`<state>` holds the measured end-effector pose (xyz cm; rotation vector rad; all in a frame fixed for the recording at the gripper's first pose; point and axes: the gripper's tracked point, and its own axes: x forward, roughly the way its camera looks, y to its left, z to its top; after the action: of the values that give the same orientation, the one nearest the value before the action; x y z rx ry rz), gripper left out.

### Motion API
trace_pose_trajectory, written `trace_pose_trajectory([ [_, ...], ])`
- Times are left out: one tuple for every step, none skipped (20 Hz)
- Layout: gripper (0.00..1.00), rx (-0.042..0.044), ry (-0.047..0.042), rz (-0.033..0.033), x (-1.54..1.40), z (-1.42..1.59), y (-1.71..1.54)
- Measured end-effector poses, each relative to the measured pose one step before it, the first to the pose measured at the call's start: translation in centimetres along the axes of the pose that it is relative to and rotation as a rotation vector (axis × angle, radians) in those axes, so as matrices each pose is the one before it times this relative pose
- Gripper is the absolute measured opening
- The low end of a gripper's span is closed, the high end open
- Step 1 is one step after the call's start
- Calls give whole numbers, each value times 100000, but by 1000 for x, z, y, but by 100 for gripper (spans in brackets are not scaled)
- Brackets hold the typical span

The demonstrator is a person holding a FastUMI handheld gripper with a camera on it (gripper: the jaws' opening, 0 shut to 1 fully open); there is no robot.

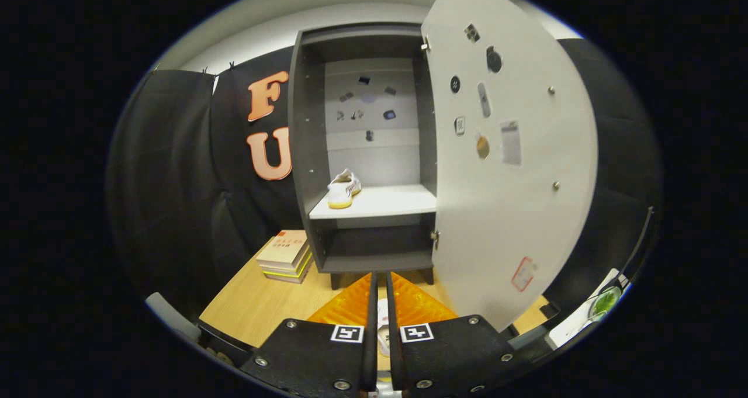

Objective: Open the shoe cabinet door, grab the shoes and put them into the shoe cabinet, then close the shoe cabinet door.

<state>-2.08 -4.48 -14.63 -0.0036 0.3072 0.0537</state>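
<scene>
1. Nearest: the gripper (380,296), fingers drawn close w/ just a thin slot between them, tips aimed at the foot of the cabinet. Something pale, white w/ a touch of red, shows in that slot, low between the fingers – could be the 2nd shoe held or lying below, can't tell which, so whether they're pinching anything is unclear

2. Under & around the fingers: wooden table (257,310), bare near left. A bit farther left, a stack of books (286,256) sits just beside the cabinet's left foot

3. Right of the fingers, swung out toward us: the cabinet door (514,170), wide open, hinged on the cabinet's right side, stickers & small marks over its inner face. So step 1, door open, looks done

4. Beyond the fingers: the shoe cabinet (365,152), dark frame, pale shelf (385,202) midway up, empty dark bay beneath it

5. On that shelf, far left corner, against the left wall: one white shoe (343,189) w/ yellowish sole, toe toward us. So at least 1 shoe is already in

6. Farthest: pale back panel w/ small stickers

7. Progress call: roughly mid-task. Door open – done. 1 shoe stowed – done. Shelf has room to the right of that shoe. Left, I'd judge: get any remaining shoe in, then swing the door shut from its right-hand open position
</scene>
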Motion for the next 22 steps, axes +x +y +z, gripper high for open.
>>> trace_pose_trajectory([
  [10,905,3532,1415,1075,-1858,564],
  [9,551,4230,1288,1258,-2043,342],
  [10,94,4016,933,1143,-2095,267],
  [10,72,4178,468,1327,-1837,151],
  [10,-7,3493,420,1187,-1654,66],
  [10,27,3184,420,1190,-1466,-103],
  [10,289,3669,410,1143,-1400,-122],
  [10,462,3551,1143,1159,-1315,82],
  [10,766,2940,503,1298,-1167,-152],
  [10,325,3056,378,1235,-1035,-273],
  [10,70,2330,-642,1101,-845,-449],
  [10,-82,1962,-508,1285,-646,-275],
  [10,45,2265,-167,1177,-546,-246],
  [10,133,2086,-154,850,-644,-361],
  [10,235,1972,103,870,-442,-200],
  [10,200,1578,151,683,-356,-145],
  [11,-302,902,-251,745,-33,-150],
  [11,-747,1189,-165,697,-166,-172],
  [11,-586,1063,-81,606,-85,-98],
  [11,-235,1342,321,648,-64,-8],
  [12,425,1131,628,550,20,78],
  [12,50,691,-21,460,70,-49],
])
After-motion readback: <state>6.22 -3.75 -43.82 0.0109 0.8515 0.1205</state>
